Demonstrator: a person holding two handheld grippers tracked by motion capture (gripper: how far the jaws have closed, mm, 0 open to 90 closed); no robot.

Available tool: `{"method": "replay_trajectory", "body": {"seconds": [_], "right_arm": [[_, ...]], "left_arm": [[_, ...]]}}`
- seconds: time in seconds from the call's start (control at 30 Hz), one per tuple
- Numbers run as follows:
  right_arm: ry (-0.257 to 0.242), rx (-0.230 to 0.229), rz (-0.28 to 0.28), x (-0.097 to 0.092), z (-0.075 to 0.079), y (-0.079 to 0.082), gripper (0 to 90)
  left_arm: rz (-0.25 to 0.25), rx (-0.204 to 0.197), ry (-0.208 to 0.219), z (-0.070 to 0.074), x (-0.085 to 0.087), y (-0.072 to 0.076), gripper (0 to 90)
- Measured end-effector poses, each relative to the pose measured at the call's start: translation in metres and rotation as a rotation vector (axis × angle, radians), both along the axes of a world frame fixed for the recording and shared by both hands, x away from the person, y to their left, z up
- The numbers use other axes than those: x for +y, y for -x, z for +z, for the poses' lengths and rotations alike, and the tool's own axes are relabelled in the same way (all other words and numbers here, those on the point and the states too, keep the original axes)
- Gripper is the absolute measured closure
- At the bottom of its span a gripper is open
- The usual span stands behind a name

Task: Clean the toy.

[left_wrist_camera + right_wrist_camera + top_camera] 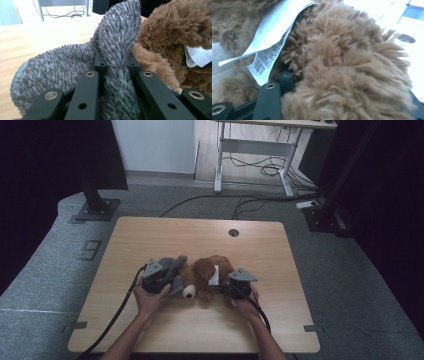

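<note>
Beyond wooden table [150,240], cabled floor [210,202].

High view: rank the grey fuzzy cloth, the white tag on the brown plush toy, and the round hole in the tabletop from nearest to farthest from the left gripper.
1. Grey fuzzy cloth: pinched in the left gripper, at the toy's left.
2. White tag: on the brown plush toy, over toward the right gripper.
3. Round hole: far side of the table, beyond the toy.

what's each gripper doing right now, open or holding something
Left gripper: shut on the grey fuzzy cloth.
Right gripper: jaws around the brown plush toy; grip cannot be told.
</note>
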State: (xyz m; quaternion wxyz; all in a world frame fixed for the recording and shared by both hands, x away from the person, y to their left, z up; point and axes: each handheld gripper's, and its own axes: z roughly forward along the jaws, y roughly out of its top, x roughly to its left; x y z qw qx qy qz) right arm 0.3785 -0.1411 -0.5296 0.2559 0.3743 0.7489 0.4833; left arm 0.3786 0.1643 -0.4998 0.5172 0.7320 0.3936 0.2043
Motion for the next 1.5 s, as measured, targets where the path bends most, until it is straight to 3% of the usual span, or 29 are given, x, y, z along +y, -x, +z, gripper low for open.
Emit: {"method": "replay_trajectory", "body": {"seconds": [0.1,0.23,0.4,0.47,0.6,0.63,0.77,0.93,1.07,1.13,1.2,1.33,1.37,1.4,1.43,1.47,1.5], "right_arm": [[-0.011,-0.011,-0.021,-0.004,-0.001,-0.005,41.4],[-0.022,-0.014,0.000,-0.007,-0.001,-0.001,40.3],[-0.002,-0.029,0.061,-0.011,0.000,0.017,37.1],[0.003,-0.029,0.091,-0.014,-0.001,0.033,31.7],[0.016,-0.020,0.119,-0.016,-0.002,0.046,27.3],[0.023,-0.004,0.131,-0.018,0.002,0.055,21.6],[0.016,0.029,0.145,-0.021,0.009,0.062,18.9],[-0.037,0.043,0.165,-0.036,0.026,0.069,16.6],[-0.112,0.044,0.165,-0.053,0.037,0.064,22.7],[-0.148,0.030,0.137,-0.061,0.044,0.058,25.2],[-0.141,0.031,0.141,-0.060,0.045,0.056,25.4],[-0.111,0.164,0.214,-0.045,0.033,0.040,30.9],[-0.111,0.164,0.214,-0.045,0.033,0.040,30.9],[-0.090,0.162,0.222,-0.037,0.025,0.042,42.9],[-0.090,0.162,0.222,-0.037,0.025,0.042,42.9],[-0.070,0.123,0.199,-0.034,0.022,0.046,48.2],[-0.068,0.115,0.204,-0.034,0.022,0.048,49.2]], "left_arm": [[0.001,-0.001,-0.012,0.001,-0.004,-0.006,77.8],[-0.017,-0.016,-0.021,0.000,-0.002,0.000,77.8],[-0.048,-0.031,-0.006,-0.004,0.005,0.022,77.6],[-0.070,-0.033,-0.010,-0.004,0.006,0.034,77.6],[-0.086,-0.040,-0.025,-0.005,0.006,0.045,77.6],[-0.093,-0.044,-0.026,-0.007,0.006,0.051,77.6],[-0.102,-0.049,-0.029,-0.008,0.009,0.058,77.6],[-0.110,-0.046,-0.023,-0.009,0.012,0.063,77.6],[-0.112,-0.044,-0.023,-0.010,0.012,0.064,77.6],[-0.111,-0.046,-0.023,-0.010,0.012,0.065,77.6],[-0.111,-0.049,-0.024,-0.010,0.012,0.065,77.5],[-0.120,-0.035,-0.005,-0.008,0.015,0.066,77.3],[-0.120,-0.035,-0.005,-0.008,0.015,0.066,77.2],[-0.127,-0.016,0.019,-0.003,0.017,0.065,77.1],[-0.127,-0.016,0.019,-0.003,0.017,0.065,77.1],[-0.129,-0.008,0.028,0.001,0.018,0.065,77.2],[-0.136,-0.002,0.042,0.013,0.018,0.062,77.3]]}}
